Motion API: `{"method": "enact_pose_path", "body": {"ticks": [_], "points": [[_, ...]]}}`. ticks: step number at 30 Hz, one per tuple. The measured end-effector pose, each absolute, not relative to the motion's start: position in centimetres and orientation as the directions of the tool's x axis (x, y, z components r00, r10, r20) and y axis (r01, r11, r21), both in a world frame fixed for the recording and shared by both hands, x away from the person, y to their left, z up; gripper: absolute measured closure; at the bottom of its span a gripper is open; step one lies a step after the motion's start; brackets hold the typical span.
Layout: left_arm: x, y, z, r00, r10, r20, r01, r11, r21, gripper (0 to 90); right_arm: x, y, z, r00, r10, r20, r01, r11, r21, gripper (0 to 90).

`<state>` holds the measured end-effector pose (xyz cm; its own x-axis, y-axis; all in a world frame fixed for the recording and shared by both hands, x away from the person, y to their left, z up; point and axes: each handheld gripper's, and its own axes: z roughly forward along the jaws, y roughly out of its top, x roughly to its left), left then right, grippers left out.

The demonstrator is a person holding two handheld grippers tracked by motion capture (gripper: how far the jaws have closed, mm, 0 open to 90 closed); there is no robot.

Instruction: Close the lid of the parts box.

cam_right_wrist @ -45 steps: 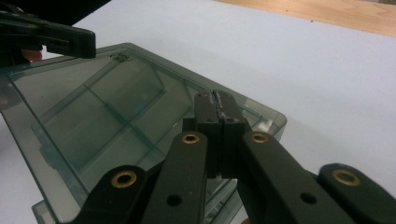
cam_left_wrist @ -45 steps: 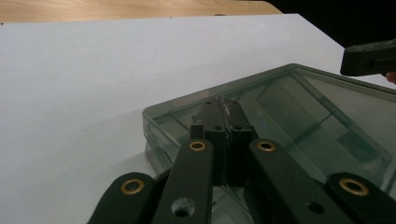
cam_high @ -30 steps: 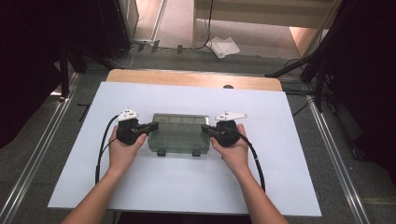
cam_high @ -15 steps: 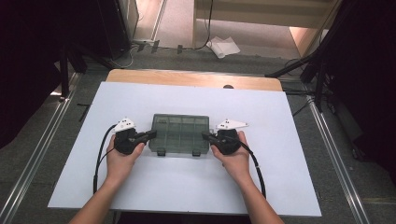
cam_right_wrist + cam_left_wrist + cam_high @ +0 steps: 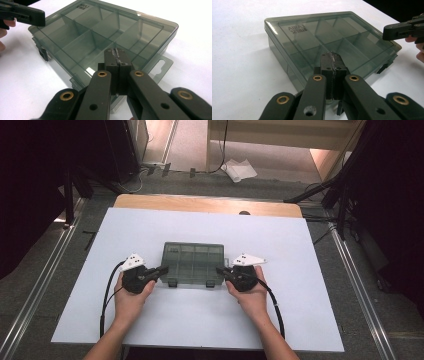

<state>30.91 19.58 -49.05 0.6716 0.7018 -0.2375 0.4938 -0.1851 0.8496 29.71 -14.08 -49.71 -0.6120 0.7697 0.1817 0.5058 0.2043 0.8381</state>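
Note:
A smoky transparent compartment box (image 5: 192,264) lies with its lid down in the middle of the white board. My left gripper (image 5: 164,269) points at its near left corner, jaws shut with nothing between them. My right gripper (image 5: 219,270) points at the near right corner, also shut and empty. In the left gripper view the closed tips (image 5: 331,56) hover over the box (image 5: 317,37), with the right gripper (image 5: 403,28) beyond. In the right gripper view the closed tips (image 5: 116,53) overlap the box (image 5: 100,30), and the left gripper (image 5: 23,13) sits at the top left. Whether either touches the lid I cannot tell.
The white board (image 5: 150,230) rests on a wooden table (image 5: 200,204). Two small latches (image 5: 172,282) stick out on the box's near side, and a hang tab (image 5: 160,66) on one end. Metal floor rails (image 5: 40,285) run along both sides; cables trail from both grippers.
Both hands have drawn back toward the near edge, from the box's sides to its near corners. The box has stayed put and both grippers have stayed shut.

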Motion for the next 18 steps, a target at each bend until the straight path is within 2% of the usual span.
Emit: {"method": "enact_pose_path", "body": {"ticks": [18], "points": [[28.9,20.3,-49.1,0.664,0.712,-0.23,0.479,-0.169,0.861,89.7,27.7,-14.5,-50.1,-0.617,0.763,0.19,0.482,0.176,0.858,90.0]]}}
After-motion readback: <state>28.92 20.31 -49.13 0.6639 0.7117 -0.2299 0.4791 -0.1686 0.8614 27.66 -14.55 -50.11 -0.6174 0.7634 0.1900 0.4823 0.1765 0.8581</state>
